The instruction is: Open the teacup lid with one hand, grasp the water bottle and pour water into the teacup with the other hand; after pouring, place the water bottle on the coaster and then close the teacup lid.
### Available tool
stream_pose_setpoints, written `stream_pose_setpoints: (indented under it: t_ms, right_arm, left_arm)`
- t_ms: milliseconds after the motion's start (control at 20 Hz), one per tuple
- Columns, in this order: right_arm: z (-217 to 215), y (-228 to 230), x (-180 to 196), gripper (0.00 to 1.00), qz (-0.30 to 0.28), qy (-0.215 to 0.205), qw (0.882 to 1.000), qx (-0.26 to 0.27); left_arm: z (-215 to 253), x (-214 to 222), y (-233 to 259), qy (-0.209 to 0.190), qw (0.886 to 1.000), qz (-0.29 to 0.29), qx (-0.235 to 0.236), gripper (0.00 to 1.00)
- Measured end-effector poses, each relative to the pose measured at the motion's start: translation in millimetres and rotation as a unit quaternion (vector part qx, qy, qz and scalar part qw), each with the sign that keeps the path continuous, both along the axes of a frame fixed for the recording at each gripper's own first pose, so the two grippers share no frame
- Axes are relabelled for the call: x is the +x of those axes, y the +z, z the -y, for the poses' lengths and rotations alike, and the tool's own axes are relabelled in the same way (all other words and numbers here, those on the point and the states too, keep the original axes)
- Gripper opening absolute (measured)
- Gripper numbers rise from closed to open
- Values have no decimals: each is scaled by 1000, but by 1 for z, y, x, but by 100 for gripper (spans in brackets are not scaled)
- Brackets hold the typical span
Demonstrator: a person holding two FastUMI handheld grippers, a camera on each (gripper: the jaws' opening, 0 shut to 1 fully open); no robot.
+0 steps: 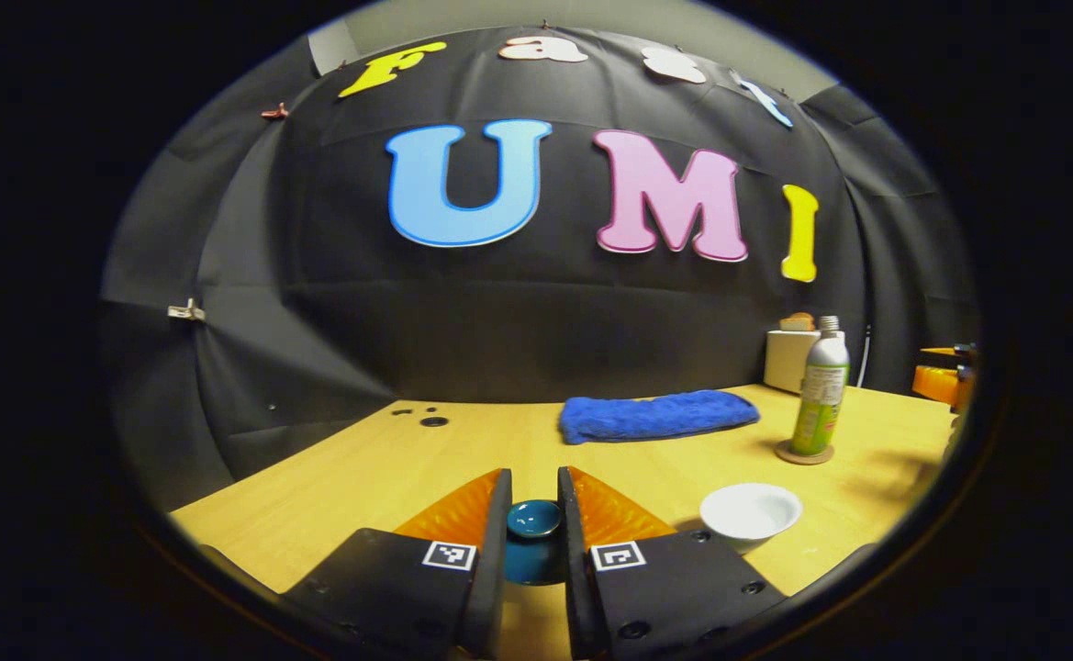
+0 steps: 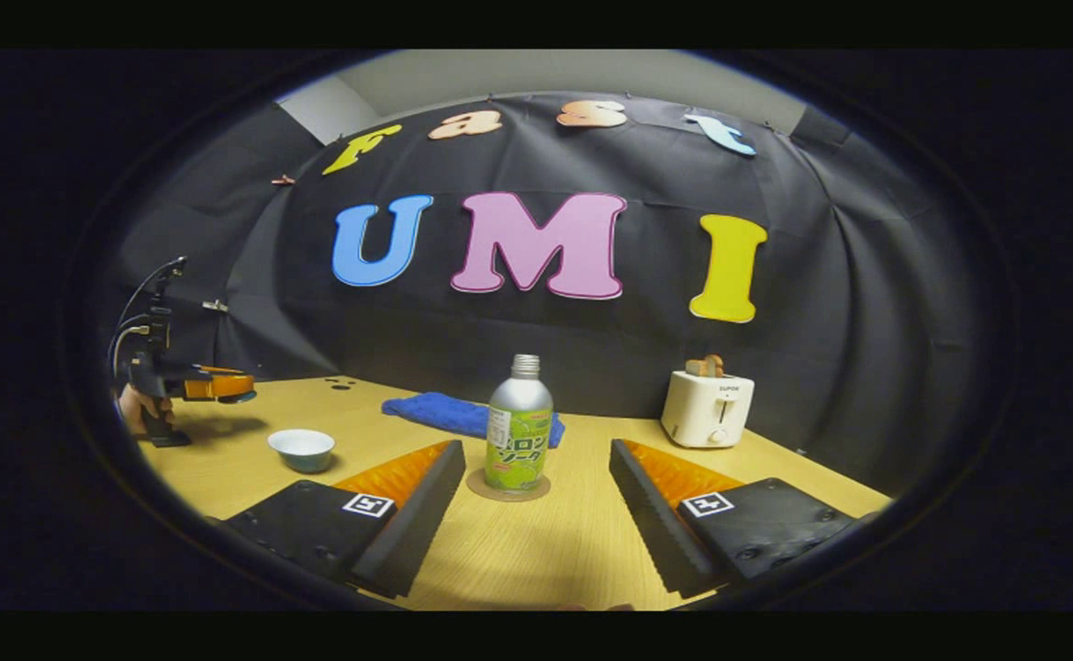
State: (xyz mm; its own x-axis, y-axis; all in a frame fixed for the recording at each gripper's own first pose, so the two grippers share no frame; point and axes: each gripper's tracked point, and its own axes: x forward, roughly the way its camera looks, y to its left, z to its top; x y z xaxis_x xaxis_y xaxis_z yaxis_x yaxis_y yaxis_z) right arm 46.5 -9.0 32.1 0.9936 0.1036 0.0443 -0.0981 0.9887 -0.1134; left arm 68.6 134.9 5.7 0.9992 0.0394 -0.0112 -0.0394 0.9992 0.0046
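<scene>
Left tongs [image 1: 533, 528] pinching teacup lid [image 1: 534, 519], so teacup [image 1: 750, 511] stays uncovered. Right tongs [image 2: 536, 500] spread; we face water bottle [image 2: 519, 424] on coaster [image 2: 508, 488], bench [image 2: 554, 551] centre.

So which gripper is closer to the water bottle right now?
Right. The right gripper is open, the water bottle just ahead between its fingers. The left gripper is across the table, holding the teacup lid.
</scene>
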Motion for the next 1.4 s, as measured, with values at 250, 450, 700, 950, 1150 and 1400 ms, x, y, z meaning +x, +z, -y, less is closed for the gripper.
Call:
stream_pose_setpoints:
  t_ms: [250, 450, 700, 950, 1150, 1400]
  right_arm:
    - [-3, -19, 2, 98, -10, -15, 1000, 0]
    - [-14, -37, 5, 98, -32, -1, 999, 7]
    - [-13, -35, 9, 98, -34, 3, 999, 43]
    - [-3, -37, 12, 98, -34, -16, 998, 47]
    - [-3, -35, 13, 99, -33, -16, 998, 48]
    - [-3, -36, 12, 99, -33, -17, 998, 48]
  left_arm:
    - [69, 12, 4, -74, 997, -8, 14, 31]
    - [103, 23, 0, -105, 994, -17, 10, 31]
    - [127, 31, -17, -125, 991, -43, 28, 31]
    - [138, 31, -24, -132, 989, -56, 25, 31]
    - [141, 30, -27, -129, 988, -64, 47, 31]
    - [138, 31, -32, -118, 989, -74, 53, 34]
